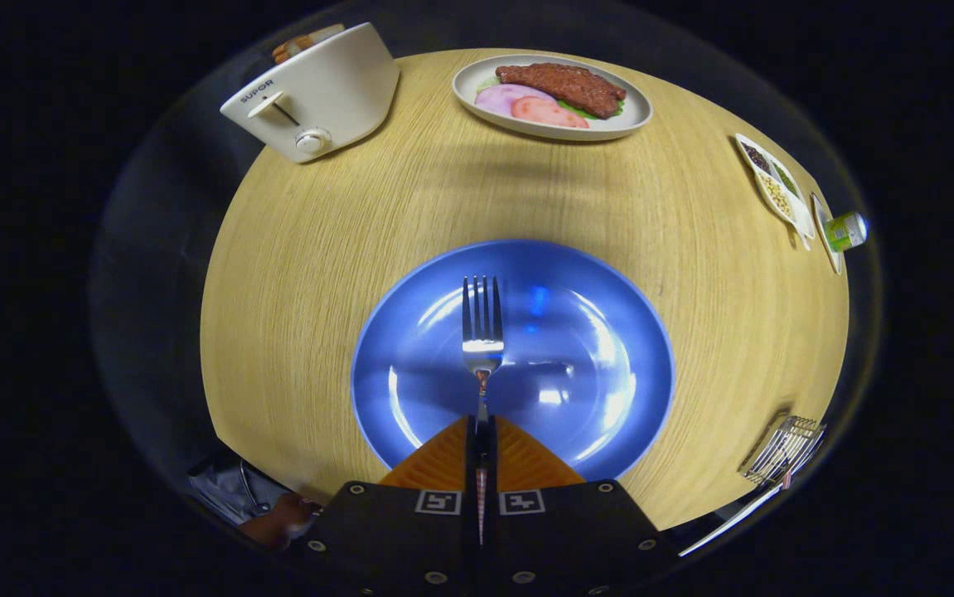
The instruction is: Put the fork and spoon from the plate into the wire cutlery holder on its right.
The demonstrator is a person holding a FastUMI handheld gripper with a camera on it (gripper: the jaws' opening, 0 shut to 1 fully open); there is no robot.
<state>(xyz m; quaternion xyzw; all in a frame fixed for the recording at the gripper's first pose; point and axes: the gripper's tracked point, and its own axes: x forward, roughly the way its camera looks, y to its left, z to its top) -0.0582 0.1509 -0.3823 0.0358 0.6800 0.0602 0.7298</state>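
Tongs (481, 431) clenched on fork (482, 332) handle, fork lifted over blue plate (609, 398), tines pointing ahead. Fork step underway, I'd say. Holder (783, 448) sits off right near counter (319, 265) edge; next: swing right, drop fork in. Can't spot spoon.

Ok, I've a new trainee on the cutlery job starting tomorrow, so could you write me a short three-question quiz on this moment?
1. True or false: the claw is shut on the fork.
2. Which way do the fork's tines point? A) back toward the claw B) away from the claw, over the blue plate C) into the wire cutlery holder
3. Fill in: the white appliance on the round wooden table, beyond the blue plate and to its left, is a ____.

Key
1. True: both fingers close on the handle.
2. B.
3. Toaster, with toast in its slots.
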